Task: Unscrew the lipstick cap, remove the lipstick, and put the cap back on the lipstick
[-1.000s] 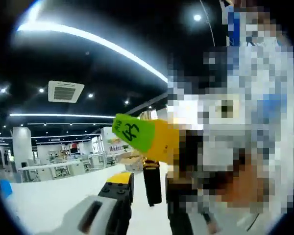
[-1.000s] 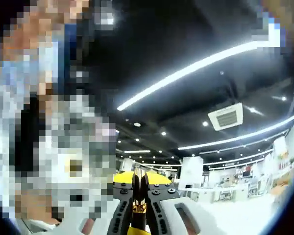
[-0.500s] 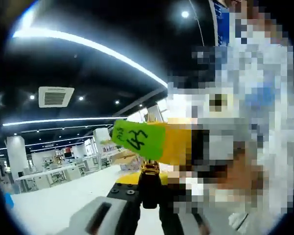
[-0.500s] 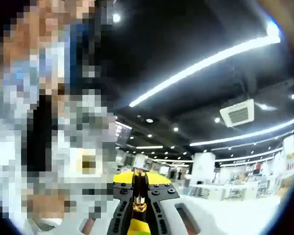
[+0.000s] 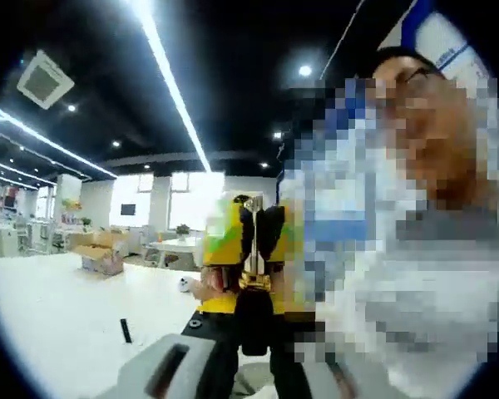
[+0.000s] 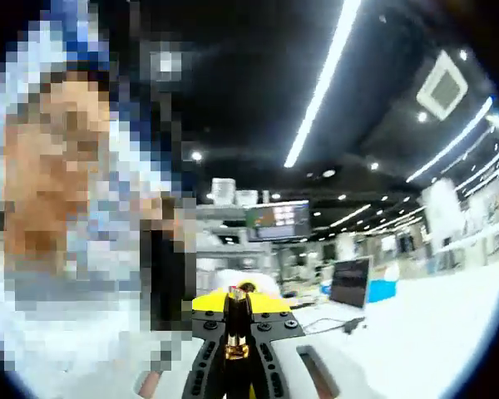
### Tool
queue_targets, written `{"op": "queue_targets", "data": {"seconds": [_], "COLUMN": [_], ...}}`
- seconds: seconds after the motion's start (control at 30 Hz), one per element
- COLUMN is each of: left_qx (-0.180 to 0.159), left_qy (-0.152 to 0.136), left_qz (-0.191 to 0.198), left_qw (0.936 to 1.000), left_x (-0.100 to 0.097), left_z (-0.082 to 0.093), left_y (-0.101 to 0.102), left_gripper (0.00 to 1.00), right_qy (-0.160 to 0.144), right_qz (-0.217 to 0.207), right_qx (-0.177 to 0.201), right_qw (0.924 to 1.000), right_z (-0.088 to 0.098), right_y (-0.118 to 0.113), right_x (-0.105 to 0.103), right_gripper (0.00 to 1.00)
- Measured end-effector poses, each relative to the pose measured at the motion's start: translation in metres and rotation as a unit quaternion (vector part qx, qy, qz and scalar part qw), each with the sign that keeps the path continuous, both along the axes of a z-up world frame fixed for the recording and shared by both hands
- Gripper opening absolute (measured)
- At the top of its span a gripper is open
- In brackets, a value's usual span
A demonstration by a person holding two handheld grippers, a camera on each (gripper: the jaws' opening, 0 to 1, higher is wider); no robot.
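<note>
In the left gripper view, a black lipstick tube (image 5: 251, 326) with a gold band stands upright between the jaws of my left gripper (image 5: 249, 312), which is shut on it. My right gripper (image 5: 233, 241), yellow with a green label, meets the tube's top end from above. In the right gripper view, my right gripper (image 6: 235, 320) is shut on a thin gold part of the lipstick (image 6: 235, 342), which pokes up between its yellow-tipped jaws. Both grippers are held high, close to a person on one side.
A white table (image 5: 58, 324) lies below in the left gripper view, with a small black item (image 5: 125, 330) on it and a cardboard box (image 5: 96, 249) further off. A dark screen (image 6: 349, 287) and a blue object (image 6: 381, 289) stand on the table in the right gripper view.
The black tube hung beside my left jaw a second ago and now sits between the left jaws. Both cameras have swung round, so the room behind has shifted.
</note>
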State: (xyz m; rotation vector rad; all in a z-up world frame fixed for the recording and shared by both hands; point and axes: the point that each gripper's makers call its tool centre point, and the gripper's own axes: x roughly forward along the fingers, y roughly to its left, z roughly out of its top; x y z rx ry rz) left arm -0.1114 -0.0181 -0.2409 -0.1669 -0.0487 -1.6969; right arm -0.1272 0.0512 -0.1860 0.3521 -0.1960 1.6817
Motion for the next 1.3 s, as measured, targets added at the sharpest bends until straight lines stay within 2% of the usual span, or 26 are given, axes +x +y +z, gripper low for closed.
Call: {"op": "queue_targets", "data": {"seconds": [0.1, 0.13, 0.17, 0.3, 0.43, 0.5, 0.63, 0.67, 0.73, 0.83, 0.87, 0.97, 1.1, 1.17, 1.23, 1.3], "left_qx": [-0.016, -0.018, -0.022, -0.030, -0.034, -0.036, -0.042, -0.041, -0.034, -0.015, -0.016, -0.010, 0.002, 0.005, 0.012, 0.020], "left_qy": [0.034, 0.039, 0.048, 0.079, 0.093, 0.093, 0.080, 0.078, 0.068, 0.059, 0.054, 0.044, 0.015, 0.003, -0.024, -0.040], "left_qz": [-0.069, -0.082, -0.103, -0.166, -0.185, -0.185, -0.143, -0.125, -0.079, -0.040, -0.034, -0.001, 0.076, 0.115, 0.167, 0.188], "left_qw": [0.9969, 0.9957, 0.9933, 0.9826, 0.9777, 0.9776, 0.9856, 0.9883, 0.9940, 0.9974, 0.9979, 0.9990, 0.9970, 0.9934, 0.9857, 0.9812], "left_x": [-0.019, -0.024, -0.031, -0.051, -0.056, -0.056, -0.042, -0.035, -0.020, -0.008, -0.006, 0.004, 0.027, 0.038, 0.050, 0.053], "left_z": [0.004, 0.004, 0.004, 0.006, 0.006, 0.006, 0.006, 0.005, 0.002, -0.005, -0.004, -0.005, -0.005, -0.004, -0.002, -0.002], "left_y": [0.000, -0.001, -0.001, -0.001, -0.001, -0.001, -0.002, -0.002, -0.004, -0.006, -0.006, -0.006, -0.003, 0.000, 0.005, 0.006], "left_gripper": [0.13, 0.13, 0.13, 0.13, 0.13, 0.13, 0.13, 0.14, 0.22, 0.27, 0.28, 0.30, 0.33, 0.31, 0.31, 0.31], "right_qy": [0.042, 0.046, 0.063, 0.097, 0.109, 0.108, 0.087, 0.077, 0.066, 0.032, 0.018, 0.001, -0.020, -0.023, -0.037, -0.051], "right_qz": [0.077, 0.084, 0.117, 0.183, 0.197, 0.191, 0.130, 0.102, 0.072, 0.005, -0.024, -0.070, -0.130, -0.143, -0.181, -0.199], "right_qx": [0.021, 0.022, 0.031, 0.045, 0.050, 0.049, 0.040, 0.041, 0.038, 0.028, 0.026, 0.027, 0.020, 0.016, 0.020, 0.013], "right_qw": [0.9960, 0.9952, 0.9906, 0.9772, 0.9730, 0.9745, 0.9868, 0.9910, 0.9945, 0.9991, 0.9992, 0.9972, 0.9911, 0.9894, 0.9826, 0.9786], "right_z": [0.003, 0.004, 0.005, 0.005, 0.004, 0.003, 0.001, 0.002, 0.002, 0.000, 0.000, 0.002, 0.001, 0.001, 0.002, 0.000], "right_y": [0.000, -0.001, -0.001, -0.001, 0.002, 0.003, 0.005, 0.005, 0.004, 0.002, 0.001, -0.003, -0.007, -0.007, -0.010, -0.009], "right_x": [-0.015, -0.016, -0.022, -0.033, -0.034, -0.033, -0.019, -0.013, -0.008, 0.004, 0.009, 0.016, 0.026, 0.027, 0.033, 0.033], "right_gripper": [0.06, 0.06, 0.06, 0.06, 0.06, 0.06, 0.06, 0.06, 0.06, 0.06, 0.06, 0.06, 0.06, 0.06, 0.06, 0.06]}}
